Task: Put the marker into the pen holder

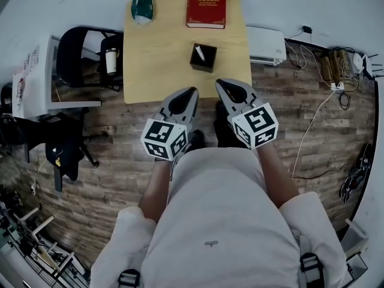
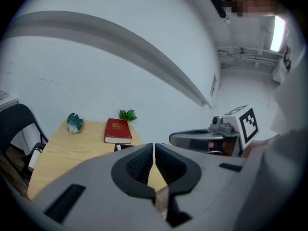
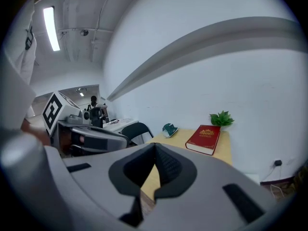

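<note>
The 2 grippers hung over the wooden floor, short of the desk. The left gripper had its jaws pressed together with nothing between them. The right gripper was the same, closed and empty. The white marker leaned inside the black pen holder (just in front of the red book), well apart from both grippers.

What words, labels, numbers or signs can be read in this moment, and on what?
Red book: gold title print, too small to read.
Wall sign: too blurred to read.
Cubes on left gripper and right gripper: black-and-white square markers only, no words.
No text is legible.
</note>
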`<state>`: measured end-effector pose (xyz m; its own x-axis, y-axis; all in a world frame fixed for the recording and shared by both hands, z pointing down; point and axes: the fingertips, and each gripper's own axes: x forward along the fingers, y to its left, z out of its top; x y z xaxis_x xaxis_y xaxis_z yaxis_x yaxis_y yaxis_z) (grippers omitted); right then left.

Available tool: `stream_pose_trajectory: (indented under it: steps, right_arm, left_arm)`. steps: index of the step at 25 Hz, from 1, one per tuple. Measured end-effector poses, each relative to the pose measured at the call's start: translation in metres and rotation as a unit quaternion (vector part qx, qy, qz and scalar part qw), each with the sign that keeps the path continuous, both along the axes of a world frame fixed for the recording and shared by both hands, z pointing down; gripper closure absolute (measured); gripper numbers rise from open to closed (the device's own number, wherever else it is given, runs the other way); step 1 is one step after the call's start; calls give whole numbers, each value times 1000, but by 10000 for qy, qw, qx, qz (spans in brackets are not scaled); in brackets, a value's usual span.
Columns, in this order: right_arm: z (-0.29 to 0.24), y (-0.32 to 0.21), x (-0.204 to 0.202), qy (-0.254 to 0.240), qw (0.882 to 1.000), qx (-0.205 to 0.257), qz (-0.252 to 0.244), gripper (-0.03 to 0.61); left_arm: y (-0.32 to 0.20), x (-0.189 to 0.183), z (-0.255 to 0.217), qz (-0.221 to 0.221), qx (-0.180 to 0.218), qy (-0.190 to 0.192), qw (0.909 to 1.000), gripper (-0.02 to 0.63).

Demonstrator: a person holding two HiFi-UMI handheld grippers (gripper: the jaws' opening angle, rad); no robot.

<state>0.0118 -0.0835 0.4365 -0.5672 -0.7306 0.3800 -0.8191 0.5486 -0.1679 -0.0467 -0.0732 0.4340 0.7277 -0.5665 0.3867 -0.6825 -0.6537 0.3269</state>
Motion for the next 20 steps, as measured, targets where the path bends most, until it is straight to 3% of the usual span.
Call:
stream_pose_trajectory:
  steps: [20]
  right_arm:
    - [-47, 114, -57, -93, 9963, 654, 548, 581]
  left_arm:
    - [100, -47, -34, 444, 489, 193, 9976, 598]
